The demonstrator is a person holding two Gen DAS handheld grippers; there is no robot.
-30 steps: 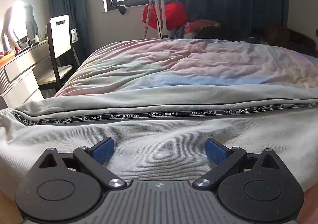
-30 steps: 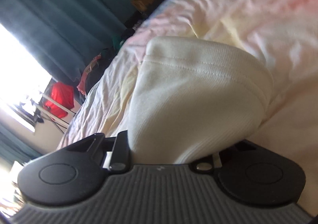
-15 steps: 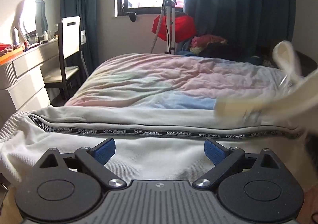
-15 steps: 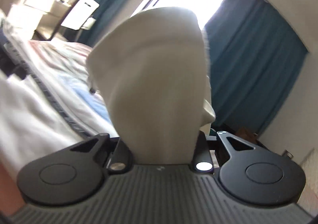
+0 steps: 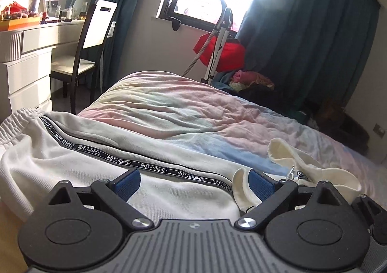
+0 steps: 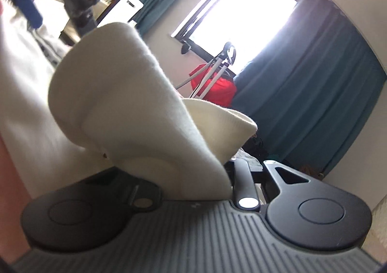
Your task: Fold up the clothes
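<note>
Since a second ago the right gripper (image 6: 193, 176), clamped on the cream trouser cuff (image 6: 125, 108), swung it over the white trousers (image 5: 72, 159) on the bed (image 5: 181, 113) beside the left gripper (image 5: 193, 183), jaws apart and empty; floppy cuff could snag its blue pad.
</note>
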